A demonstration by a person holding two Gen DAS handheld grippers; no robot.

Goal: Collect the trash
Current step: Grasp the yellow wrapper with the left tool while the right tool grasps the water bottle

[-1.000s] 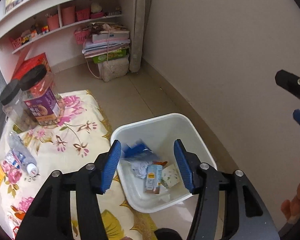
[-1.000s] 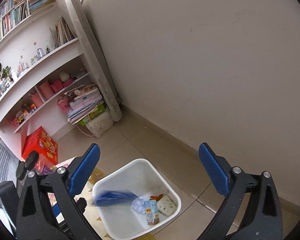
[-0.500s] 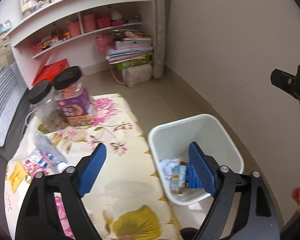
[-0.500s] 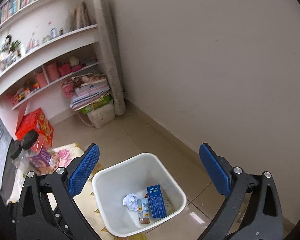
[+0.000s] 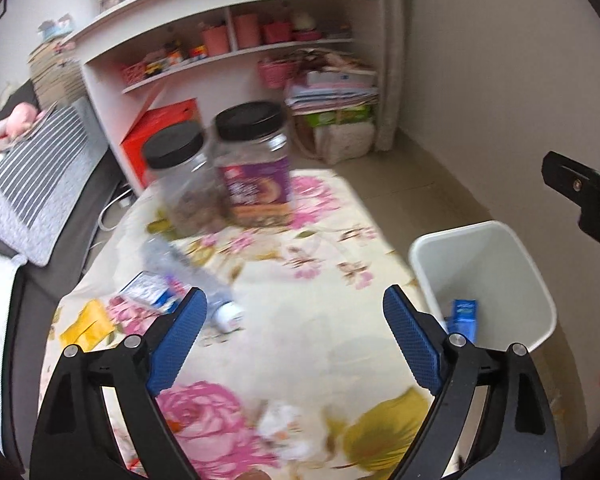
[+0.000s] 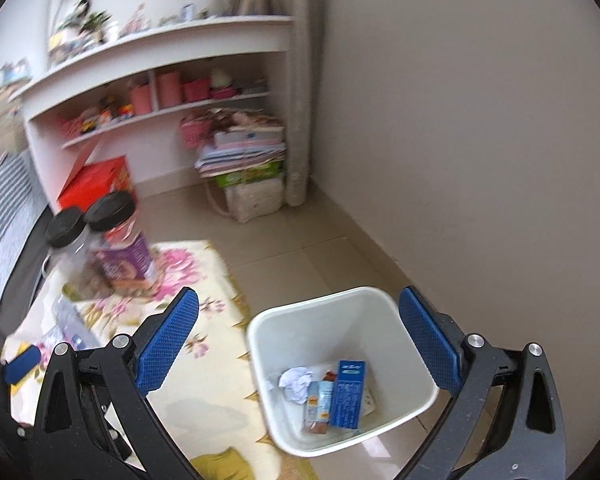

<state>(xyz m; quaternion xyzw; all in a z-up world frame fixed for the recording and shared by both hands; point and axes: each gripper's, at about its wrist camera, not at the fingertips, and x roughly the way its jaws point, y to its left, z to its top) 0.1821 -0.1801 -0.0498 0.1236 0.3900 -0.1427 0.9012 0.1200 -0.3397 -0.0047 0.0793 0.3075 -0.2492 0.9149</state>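
Blue-padded left gripper point(image 5: 294, 336) jaws opening wide, nothing between them, over floral cloth point(image 5: 320, 344). Right gripper point(image 6: 300, 336) spread wide, empty, above white bin point(image 6: 416, 400). Inside bin: blue box point(image 6: 348, 396), crumpled paper point(image 6: 296, 382), small carton point(image 6: 318, 404). Left of bin, on cloth: plastic bottle point(image 5: 188, 272), wrapper point(image 5: 148, 292). Beyond bin's left side: two black-lidded jars point(image 5: 252, 168), then shelves point(image 5: 236, 52).
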